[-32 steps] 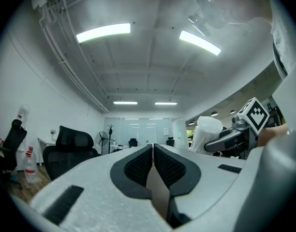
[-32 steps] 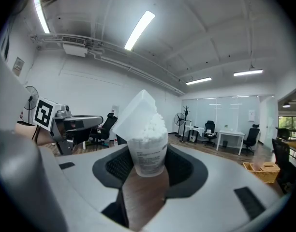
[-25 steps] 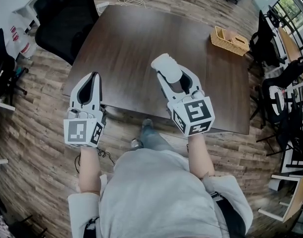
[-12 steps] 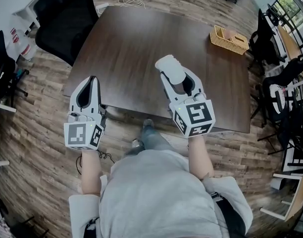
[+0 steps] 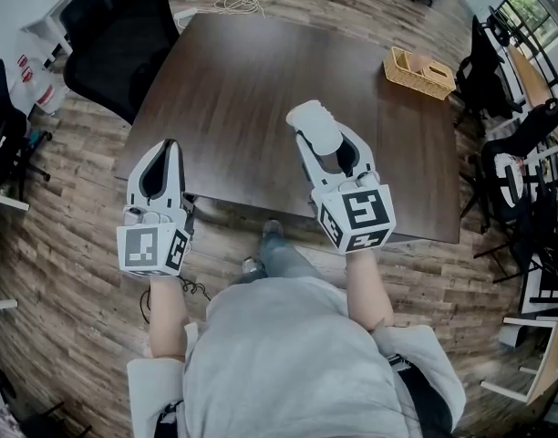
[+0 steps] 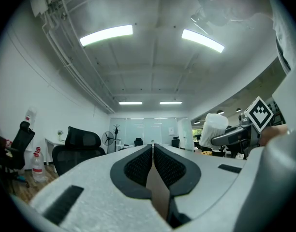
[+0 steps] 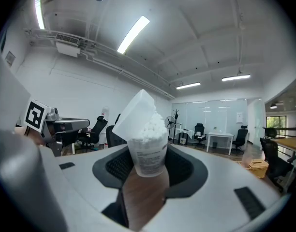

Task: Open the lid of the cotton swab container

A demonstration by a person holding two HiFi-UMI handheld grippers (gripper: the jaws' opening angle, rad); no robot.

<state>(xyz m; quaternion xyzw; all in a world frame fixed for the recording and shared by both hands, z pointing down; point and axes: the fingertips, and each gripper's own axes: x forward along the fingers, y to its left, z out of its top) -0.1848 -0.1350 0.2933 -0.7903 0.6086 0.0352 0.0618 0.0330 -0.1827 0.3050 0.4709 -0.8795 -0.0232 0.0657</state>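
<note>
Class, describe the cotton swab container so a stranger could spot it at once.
Find the dark wooden table; above its near edge the right gripper is shut on the cotton swab container. It is a clear tub of white swabs, lid tipped open, unlike the wicker basket.

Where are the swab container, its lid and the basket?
swab container [image 7: 148,159], right gripper view, labelled wall
lid [image 7: 134,114], right gripper view, tilted flat face
basket [image 5: 416,81], head view, near side wall

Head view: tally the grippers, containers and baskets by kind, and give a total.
2 grippers: left gripper, right gripper
1 cotton swab container
1 wicker basket
Total: 4
</note>
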